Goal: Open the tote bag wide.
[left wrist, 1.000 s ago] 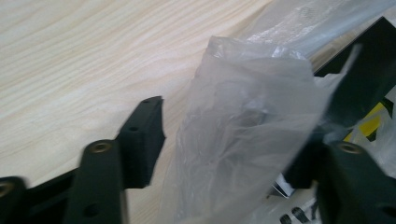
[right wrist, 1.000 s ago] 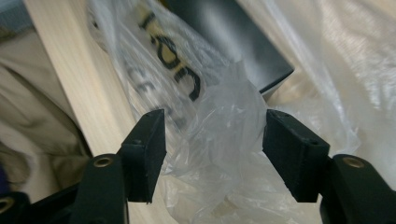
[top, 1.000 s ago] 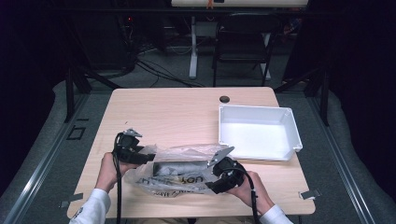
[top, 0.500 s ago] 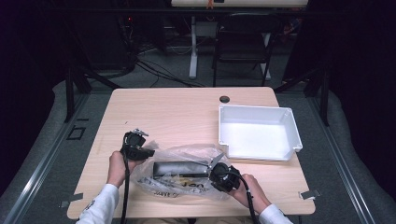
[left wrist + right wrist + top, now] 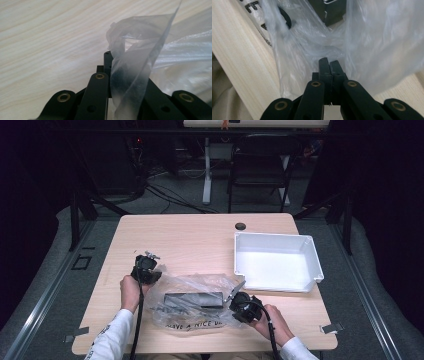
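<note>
A clear plastic bag (image 5: 192, 317) with black lettering lies near the table's front edge, with a dark flat box (image 5: 194, 299) inside it. My left gripper (image 5: 158, 279) is at the bag's left end. In the left gripper view its jaws (image 5: 111, 60) are shut on a fold of the bag's film (image 5: 135, 62), which stands up over them. My right gripper (image 5: 232, 299) is at the bag's right end. In the right gripper view its jaws (image 5: 329, 63) are pressed together in the film (image 5: 312, 42), with the box's corner (image 5: 332, 10) beyond them.
A white tray (image 5: 275, 237) stands at the right of the table, just behind the right gripper. A small black round cap (image 5: 240, 226) sits near the back edge. Bare wooden tabletop (image 5: 185, 240) lies behind the bag.
Both grippers have sunk toward the table with the bag. The left one has moved right, nearer the bag's middle. The bag now lies lower and flatter on the table.
</note>
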Tool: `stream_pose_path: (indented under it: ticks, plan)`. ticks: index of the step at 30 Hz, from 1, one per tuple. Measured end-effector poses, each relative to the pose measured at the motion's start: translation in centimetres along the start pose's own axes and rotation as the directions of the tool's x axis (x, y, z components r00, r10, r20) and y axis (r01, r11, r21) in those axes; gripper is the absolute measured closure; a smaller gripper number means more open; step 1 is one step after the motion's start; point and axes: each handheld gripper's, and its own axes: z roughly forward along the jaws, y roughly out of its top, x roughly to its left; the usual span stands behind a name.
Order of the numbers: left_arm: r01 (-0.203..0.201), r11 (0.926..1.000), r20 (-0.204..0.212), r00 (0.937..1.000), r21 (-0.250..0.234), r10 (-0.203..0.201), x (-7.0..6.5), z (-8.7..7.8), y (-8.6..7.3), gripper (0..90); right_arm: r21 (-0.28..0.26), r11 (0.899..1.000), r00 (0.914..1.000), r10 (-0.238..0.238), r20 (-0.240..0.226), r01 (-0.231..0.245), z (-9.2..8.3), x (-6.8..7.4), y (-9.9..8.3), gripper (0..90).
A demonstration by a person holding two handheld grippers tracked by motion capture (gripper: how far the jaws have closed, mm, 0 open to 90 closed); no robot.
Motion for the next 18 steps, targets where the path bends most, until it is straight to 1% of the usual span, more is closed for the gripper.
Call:
stream_pose_path:
  ticks: [1,2,3,4,5,6,7,9,10,11,12,13,14,15,16,17,18]
  plan:
    - [0.009,0.9999,-0.014,0.9999,-0.006,-0.009,0.1,0.1,0.1,88.5,-0.001,1.0,1.0,0.005,0.005,-0.005,0.0,-0.1,0.0,90.0]
    - [0.007,1.0,-0.035,0.9994,-0.005,-0.007,0.1,0.2,0.2,88.6,0.002,1.0,0.9998,0.006,0.017,-0.007,0.0,-0.1,0.0,90.0]
    - [0.008,1.0,-0.046,0.9989,-0.005,-0.008,0.2,0.2,0.3,88.6,0.005,1.0,0.9997,0.008,0.025,-0.008,-0.1,-0.2,0.0,90.0]
    - [0.019,0.9998,-0.049,0.9986,-0.007,-0.019,0.4,0.3,0.3,88.5,0.008,1.0,0.9996,0.008,0.029,-0.009,-0.1,-0.3,0.0,90.0]
    - [0.022,0.9997,-0.059,0.998,-0.01,-0.023,0.5,0.3,0.4,88.5,0.003,1.0,0.9993,0.018,0.033,-0.018,0.0,-0.3,-0.1,90.0]
    - [0.025,0.9997,-0.077,0.9967,0.001,-0.025,0.5,0.5,0.4,88.5,0.011,1.0,0.9992,0.017,0.035,-0.017,-0.1,-0.4,-0.1,90.0]
    - [0.028,0.9994,-0.077,0.9967,0.021,-0.026,0.6,0.7,0.4,88.5,0.005,1.0,0.999,0.023,0.037,-0.023,0.0,-0.4,-0.1,90.0]
    - [0.029,0.9985,-0.069,0.9972,0.047,-0.026,0.7,1.0,0.3,87.2,0.003,1.0,0.9986,0.029,0.044,-0.029,0.0,-0.4,-0.1,90.0]
    - [0.02,0.998,-0.05,0.9986,0.059,-0.017,0.7,1.0,0.3,82.9,0.002,1.0,0.9991,0.029,0.032,-0.029,-0.1,-0.4,0.0,88.8]
    - [0.019,0.9978,-0.034,0.9993,0.063,-0.017,0.6,0.9,0.3,79.0,0.002,1.0,0.9994,0.019,0.028,-0.019,-0.3,-0.3,0.1,79.7]
    - [0.009,0.9972,-0.024,0.9997,0.075,-0.007,0.6,0.6,0.5,73.8,-0.018,1.0,0.9998,0.018,0.012,-0.018,-0.6,-0.2,0.1,72.9]
    - [0.008,0.9973,-0.005,1.0,0.073,-0.008,0.5,0.3,0.6,65.0,-0.043,0.999,0.9996,0.017,-0.024,-0.018,-1.1,-0.3,0.2,68.7]
    - [0.001,0.997,0.007,1.0,0.077,-0.002,0.3,-0.2,0.8,58.2,-0.077,0.997,0.999,0.015,-0.041,-0.019,-1.6,-0.1,0.3,64.9]
    - [-0.003,0.9977,0.016,0.9999,0.068,0.002,0.1,-0.7,0.9,54.1,-0.112,0.994,0.9987,0.008,-0.05,-0.013,-2.2,0.0,0.4,61.4]
    - [-0.006,0.998,0.028,0.9996,0.063,0.004,0.0,-1.3,1.1,47.9,-0.132,0.991,0.9986,0.002,-0.053,-0.009,-2.9,0.0,0.5,60.3]
    - [-0.011,0.9983,0.033,0.9994,0.057,0.009,-0.1,-2.0,1.2,42.7,-0.166,0.986,0.9981,0.006,-0.061,-0.016,-3.4,0.1,0.5,58.8]
    - [-0.018,0.9987,0.032,0.9994,0.047,0.016,-0.3,-2.7,1.2,39.1,-0.193,0.981,0.9985,0.002,-0.055,-0.013,-3.9,0.1,0.5,57.4]
